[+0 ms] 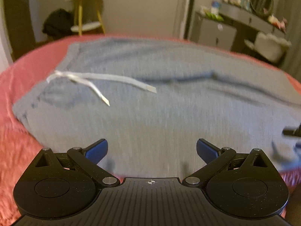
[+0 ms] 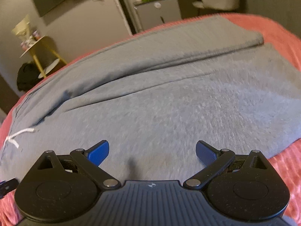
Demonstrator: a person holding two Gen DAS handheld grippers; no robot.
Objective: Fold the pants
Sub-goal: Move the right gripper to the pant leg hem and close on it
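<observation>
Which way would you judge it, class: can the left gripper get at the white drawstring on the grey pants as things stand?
Probably yes. The left gripper is open above the grey pants, and the white drawstring lies exposed ahead to its left with nothing over it.

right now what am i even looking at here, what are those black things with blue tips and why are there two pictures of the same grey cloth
There is no robot here. A person holds a hand tool in each hand, each one a pair of tongs with a small wide-angle camera that looks forward along its two fingers. One picture comes from the left tongs, the other from the right tongs. The black parts at the bottom are the tool's body, and the blue pads are the tips that pinch.

The grey cloth is a pair of pants spread on a pink bedspread, with the two legs side by side. The white drawstring marks the waist end, which lies on the left of both views.

Both tongs are open, above the near edge of the pants, and hold nothing. The pictures are a little blurred.
</observation>
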